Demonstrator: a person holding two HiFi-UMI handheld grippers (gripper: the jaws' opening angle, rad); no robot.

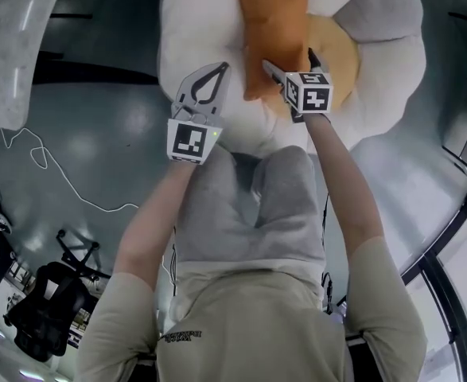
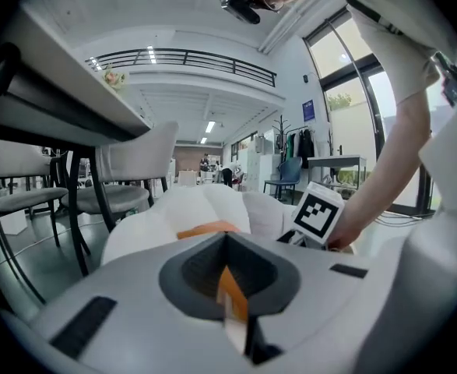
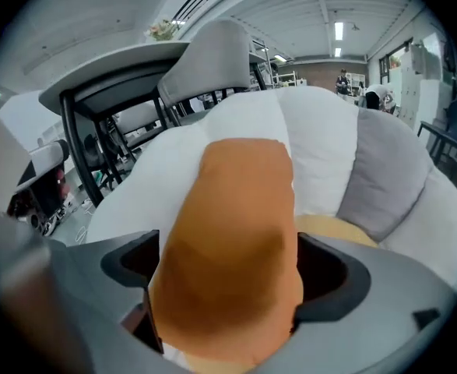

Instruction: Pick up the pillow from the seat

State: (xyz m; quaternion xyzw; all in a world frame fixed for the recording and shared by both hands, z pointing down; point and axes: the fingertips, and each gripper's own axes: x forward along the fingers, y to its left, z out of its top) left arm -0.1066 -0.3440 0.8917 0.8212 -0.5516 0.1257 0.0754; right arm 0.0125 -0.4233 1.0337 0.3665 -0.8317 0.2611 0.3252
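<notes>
An orange pillow point(image 1: 274, 30) lies on the white flower-shaped seat point(image 1: 193, 30), its near end over the seat's yellow middle point(image 1: 338, 50). My right gripper point(image 1: 290, 64) stands wide open astride that near end. In the right gripper view the pillow point(image 3: 244, 232) fills the gap between the jaws of the right gripper point(image 3: 228, 287), and I see no squeeze on it. My left gripper point(image 1: 223, 67) hovers over the seat's white petal left of the pillow, its fingers closed to a point and empty. From the left gripper view only a strip of the pillow point(image 2: 209, 229) shows past the seat's edge.
A grey petal point(image 1: 384, 14) forms the seat's right back. A pale table point(image 1: 10, 46) stands at far left, with chairs point(image 2: 127, 185) under it. A white cable point(image 1: 66, 181) runs over the grey floor and a black office chair point(image 1: 46, 309) sits low left.
</notes>
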